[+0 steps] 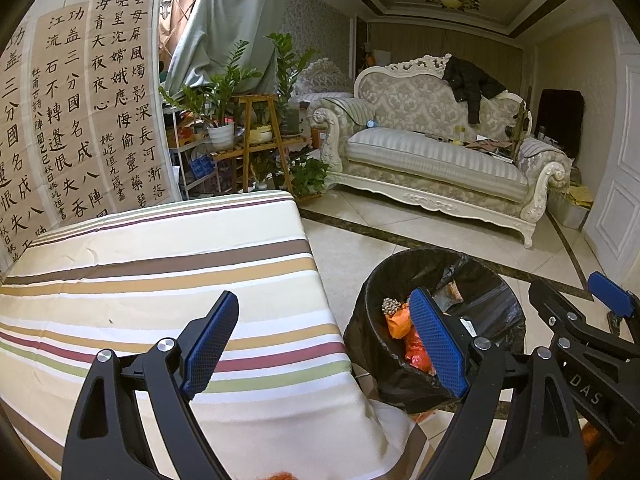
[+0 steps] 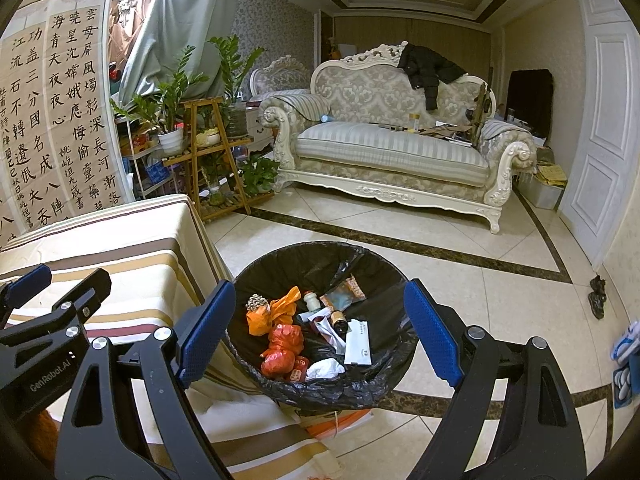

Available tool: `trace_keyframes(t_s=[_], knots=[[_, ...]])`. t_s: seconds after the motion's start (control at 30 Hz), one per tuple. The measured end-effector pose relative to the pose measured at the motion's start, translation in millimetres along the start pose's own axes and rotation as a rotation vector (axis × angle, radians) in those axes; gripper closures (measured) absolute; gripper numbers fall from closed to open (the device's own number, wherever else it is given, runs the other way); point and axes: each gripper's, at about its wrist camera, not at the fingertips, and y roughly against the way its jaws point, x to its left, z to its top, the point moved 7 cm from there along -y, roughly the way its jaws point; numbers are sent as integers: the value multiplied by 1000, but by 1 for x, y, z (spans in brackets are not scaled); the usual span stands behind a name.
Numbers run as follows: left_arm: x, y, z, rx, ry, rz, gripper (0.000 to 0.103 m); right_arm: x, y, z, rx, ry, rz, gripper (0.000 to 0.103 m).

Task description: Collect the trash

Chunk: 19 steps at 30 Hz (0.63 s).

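Left wrist: left hand-held gripper spread wide, empty, over striped counter; lined trash bin beside it on the floor.
Right wrist: right hand-held gripper wide, empty, above bin; trash inside. Sofa behind.

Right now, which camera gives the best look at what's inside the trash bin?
The right wrist view: the trash bin sits centred between the open fingers, its whole mouth and contents visible. In the left wrist view the bin is off to the right, and a blue finger covers much of the contents.
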Motion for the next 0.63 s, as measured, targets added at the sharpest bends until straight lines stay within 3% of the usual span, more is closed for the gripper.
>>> trace_keyframes(t_s=[0.33, 0.63], knots=[[0, 0, 4, -22, 5, -4, 18, 2, 2, 0, 6, 2, 3, 19], [27, -12, 5, 24, 33, 21, 18, 29, -10, 2, 32, 31, 40, 19]])
